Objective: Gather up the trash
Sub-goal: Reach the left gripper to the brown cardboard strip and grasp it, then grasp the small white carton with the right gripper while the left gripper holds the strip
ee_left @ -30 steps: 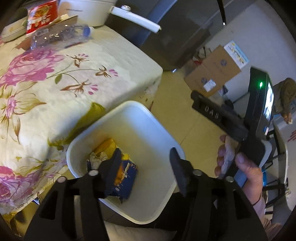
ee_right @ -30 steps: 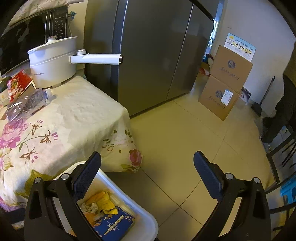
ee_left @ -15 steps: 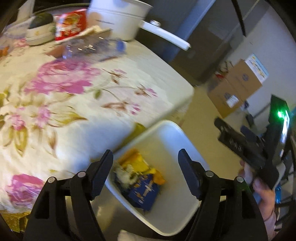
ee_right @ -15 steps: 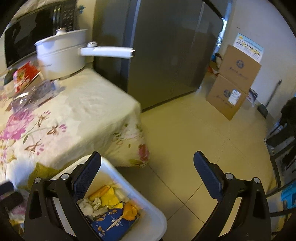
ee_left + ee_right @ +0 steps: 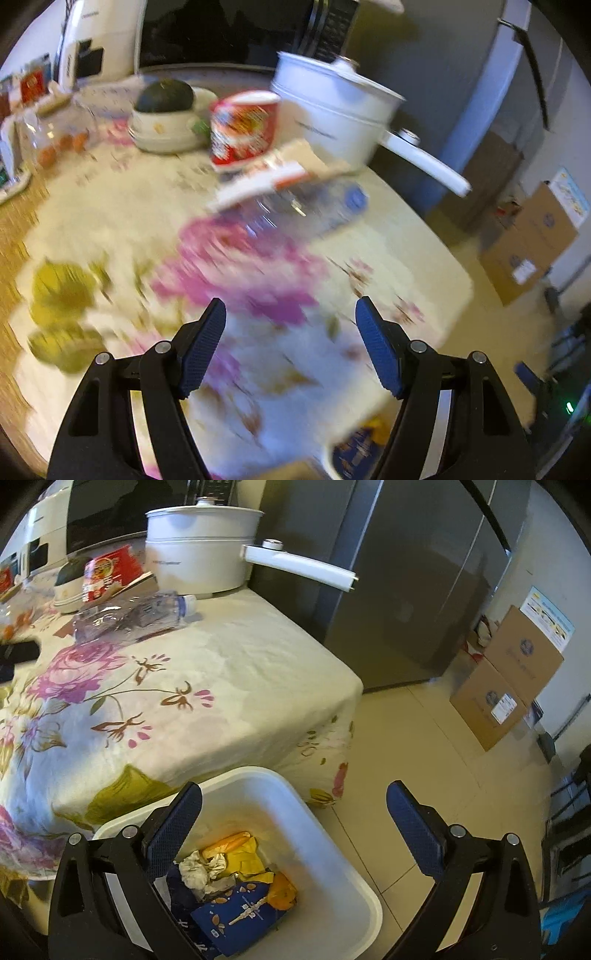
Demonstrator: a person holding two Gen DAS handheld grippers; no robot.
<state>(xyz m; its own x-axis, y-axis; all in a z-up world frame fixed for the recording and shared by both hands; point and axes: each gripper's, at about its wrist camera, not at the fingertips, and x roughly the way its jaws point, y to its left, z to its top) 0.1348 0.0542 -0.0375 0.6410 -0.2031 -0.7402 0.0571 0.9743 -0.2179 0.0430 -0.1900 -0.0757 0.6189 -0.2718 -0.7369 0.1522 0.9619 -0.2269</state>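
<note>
A white trash bin (image 5: 343,867) stands on the floor beside the table and holds a blue packet (image 5: 240,915), yellow wrappers and crumpled paper. My right gripper (image 5: 295,812) is open and empty above the bin. A crushed clear plastic bottle (image 5: 136,614) with a blue cap lies on the flowered tablecloth (image 5: 207,672); it also shows blurred in the left wrist view (image 5: 306,206). A red instant-noodle cup (image 5: 243,129) stands behind it. My left gripper (image 5: 291,332) is open and empty above the tablecloth, short of the bottle.
A white pot (image 5: 199,550) with a long handle (image 5: 299,565) stands at the table's back. A bowl with a dark lid (image 5: 166,110), a microwave and a rice cooker sit further back. Cardboard boxes (image 5: 506,679) and a grey fridge (image 5: 406,572) are on the right.
My left gripper has swung up from the bin to over the table, toward the bottle. The right gripper's view has tilted down over the bin. Both stay open.
</note>
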